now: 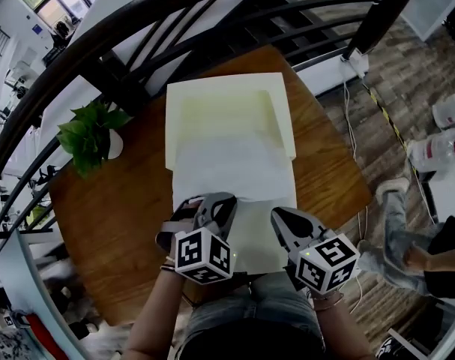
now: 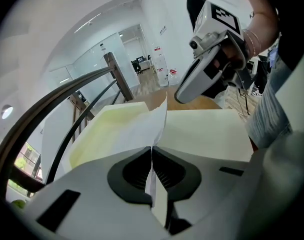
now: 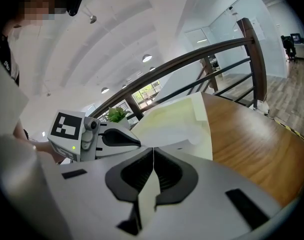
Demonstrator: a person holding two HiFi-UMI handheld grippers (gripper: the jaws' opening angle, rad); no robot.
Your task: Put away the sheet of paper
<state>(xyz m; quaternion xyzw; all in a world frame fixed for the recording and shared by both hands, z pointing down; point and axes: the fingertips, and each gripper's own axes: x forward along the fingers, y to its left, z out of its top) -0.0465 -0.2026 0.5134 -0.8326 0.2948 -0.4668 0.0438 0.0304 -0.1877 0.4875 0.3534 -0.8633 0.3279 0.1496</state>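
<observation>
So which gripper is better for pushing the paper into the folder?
Left, slightly. The left gripper and right gripper are both shut on the sheet of paper, but the left sits farther forward, nearer the cream folder.

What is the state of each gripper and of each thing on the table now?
Left gripper: shut on the sheet of paper.
Right gripper: shut on the same sheet.
Sheet of paper: near edge lifted, far part resting on the folder.
Folder: open, flat on the table.
Potted plant: upright.
</observation>
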